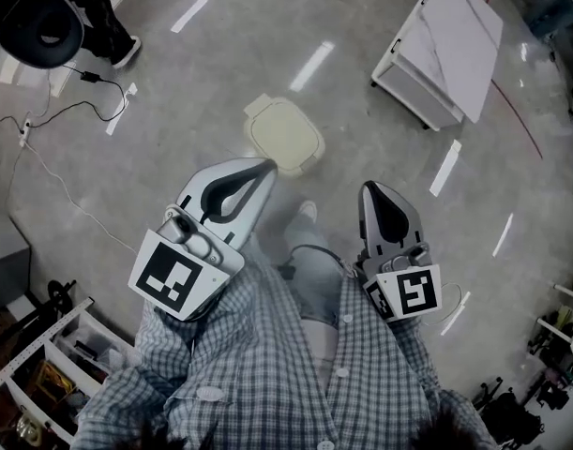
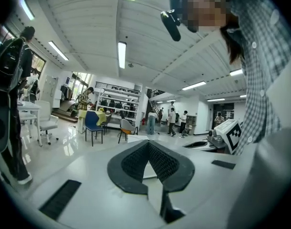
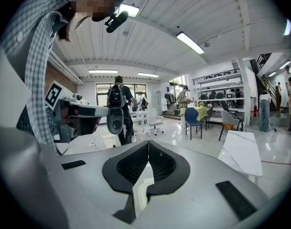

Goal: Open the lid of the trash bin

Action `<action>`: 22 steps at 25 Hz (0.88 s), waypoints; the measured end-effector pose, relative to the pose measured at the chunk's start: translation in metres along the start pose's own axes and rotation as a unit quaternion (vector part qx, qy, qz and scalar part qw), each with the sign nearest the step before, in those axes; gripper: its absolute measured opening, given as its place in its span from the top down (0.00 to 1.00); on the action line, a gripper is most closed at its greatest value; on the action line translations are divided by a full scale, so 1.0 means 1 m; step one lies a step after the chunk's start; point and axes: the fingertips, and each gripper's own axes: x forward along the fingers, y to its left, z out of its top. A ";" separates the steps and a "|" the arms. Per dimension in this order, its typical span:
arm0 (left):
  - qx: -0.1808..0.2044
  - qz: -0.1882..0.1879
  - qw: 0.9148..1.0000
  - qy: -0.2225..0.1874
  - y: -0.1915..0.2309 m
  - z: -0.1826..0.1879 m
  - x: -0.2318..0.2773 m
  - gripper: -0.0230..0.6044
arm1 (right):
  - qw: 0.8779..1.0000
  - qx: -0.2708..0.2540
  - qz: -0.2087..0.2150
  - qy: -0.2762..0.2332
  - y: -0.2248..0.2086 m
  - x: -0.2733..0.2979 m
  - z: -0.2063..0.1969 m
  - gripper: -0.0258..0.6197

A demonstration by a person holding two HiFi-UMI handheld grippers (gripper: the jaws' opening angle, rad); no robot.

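Note:
The trash bin stands on the floor ahead of me, seen from above, its cream lid down with a small tab at the far left corner. My left gripper hangs just above the bin's near edge, its jaws shut and empty. My right gripper is held to the right of the bin and nearer me, also shut on nothing. In the left gripper view the jaws meet at the tip, and a pale patch shows through the gap. The right gripper view shows the same closed tips.
A white cabinet stands at the far right. Cables trail across the floor on the left, near a standing person. A shelf rack is at my lower left. My shoe is just behind the bin.

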 end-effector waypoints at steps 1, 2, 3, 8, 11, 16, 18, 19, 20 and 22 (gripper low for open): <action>-0.004 0.012 1.000 0.000 0.000 -0.002 0.004 0.96 | 1.000 -0.003 0.011 0.004 -0.006 0.003 -0.001 0.93; -0.008 0.023 1.000 0.000 0.001 -0.003 0.007 0.96 | 1.000 -0.006 0.022 0.007 -0.010 0.006 -0.003 0.93; -0.011 0.035 0.999 0.000 0.002 -0.005 0.009 0.96 | 0.999 -0.008 0.032 0.010 -0.014 0.008 -0.005 0.93; -0.027 0.092 0.995 0.006 0.001 -0.019 0.014 0.96 | 0.996 -0.015 0.086 0.034 -0.027 0.019 -0.024 0.93; -0.030 0.125 0.992 0.018 0.000 -0.031 0.013 0.96 | 0.993 -0.012 0.114 0.039 -0.032 0.031 -0.035 0.93; -0.040 0.168 0.984 0.033 -0.009 -0.048 0.003 0.96 | 0.986 -0.013 0.156 0.056 -0.031 0.045 -0.052 0.93; -0.045 0.181 0.982 0.033 -0.009 -0.051 -0.001 0.96 | 0.984 -0.014 0.168 0.061 -0.026 0.052 -0.057 0.93; -0.048 0.186 0.981 0.032 -0.008 -0.052 -0.003 0.96 | 0.983 -0.013 0.172 0.063 -0.023 0.055 -0.059 0.93; -0.051 0.188 0.980 0.033 -0.007 -0.055 -0.005 0.96 | 0.982 -0.011 0.175 0.065 -0.020 0.057 -0.062 0.93; -0.059 0.187 0.980 0.045 -0.007 -0.065 -0.008 0.96 | 0.981 -0.010 0.179 0.073 -0.015 0.058 -0.068 0.93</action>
